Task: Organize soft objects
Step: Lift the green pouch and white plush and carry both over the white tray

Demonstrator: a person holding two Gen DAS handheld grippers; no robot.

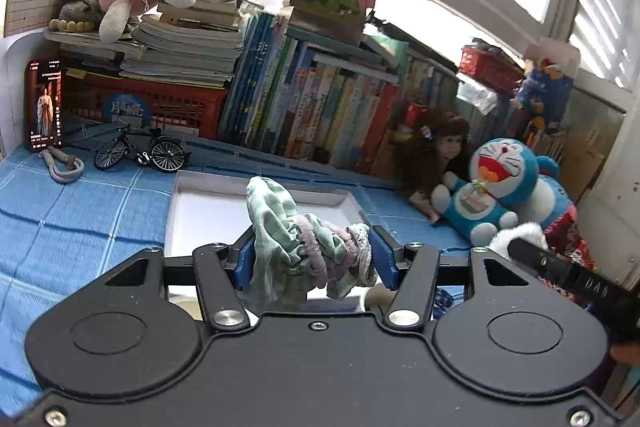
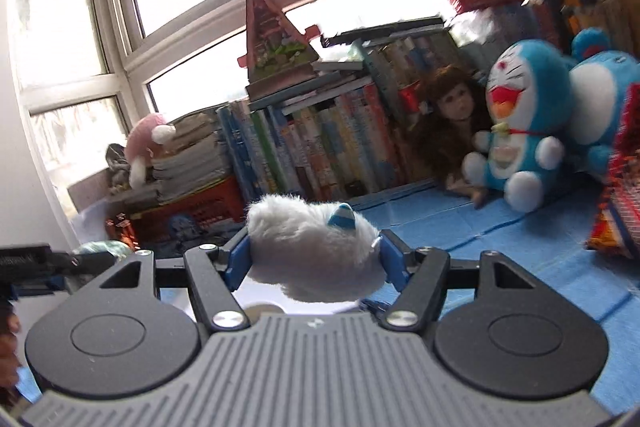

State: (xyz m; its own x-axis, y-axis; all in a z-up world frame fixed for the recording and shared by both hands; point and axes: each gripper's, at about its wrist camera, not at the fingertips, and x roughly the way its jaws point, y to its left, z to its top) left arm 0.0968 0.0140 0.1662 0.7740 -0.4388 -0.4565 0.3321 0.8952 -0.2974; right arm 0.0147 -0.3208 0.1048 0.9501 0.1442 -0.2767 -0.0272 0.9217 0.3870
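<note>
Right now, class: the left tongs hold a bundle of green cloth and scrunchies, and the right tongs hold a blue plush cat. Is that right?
Not quite. The right tongs hold a white fluffy toy, as the right wrist view shows. The left tongs do hold the green cloth and scrunchies.

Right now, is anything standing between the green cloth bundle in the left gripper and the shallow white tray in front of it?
Nothing visible does. The left gripper holds the green cloth bundle with its scrunchies directly before the white tray, whose visible floor is bare. The toy bicycle stands beyond the tray's far left corner.
</note>
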